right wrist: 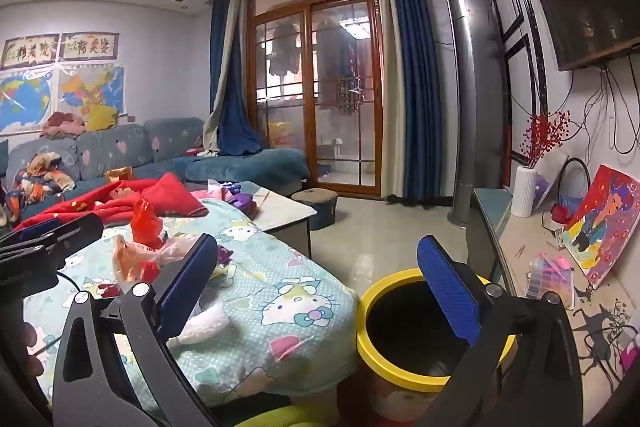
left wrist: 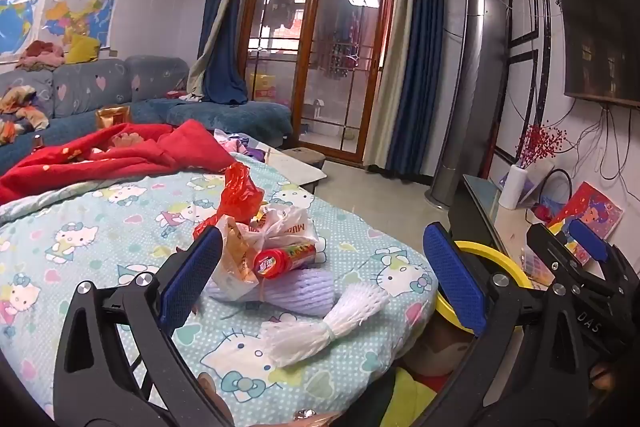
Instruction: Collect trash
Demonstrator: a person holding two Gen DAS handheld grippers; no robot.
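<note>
Trash lies on a Hello Kitty blanket (left wrist: 100, 239): a white foam net (left wrist: 320, 323), a lilac foam net (left wrist: 296, 291), a red-capped candy tube (left wrist: 284, 259), white plastic wrappers (left wrist: 276, 223) and a red plastic bag (left wrist: 240, 195). My left gripper (left wrist: 320, 275) is open and empty, its fingers on either side of this pile. A yellow-rimmed bin (right wrist: 424, 339) stands on the floor beside the blanket's edge. My right gripper (right wrist: 320, 291) is open and empty, just above the bin's left rim. The right gripper also shows at the right of the left wrist view (left wrist: 576, 251).
A red cloth (left wrist: 120, 151) lies further back on the blanket. A low table (right wrist: 284, 211), a blue sofa (right wrist: 168, 155), a stool (right wrist: 316, 203) and a tall silver air conditioner (right wrist: 472, 115) stand beyond. A TV console (right wrist: 560, 267) with a vase and a painting is at the right.
</note>
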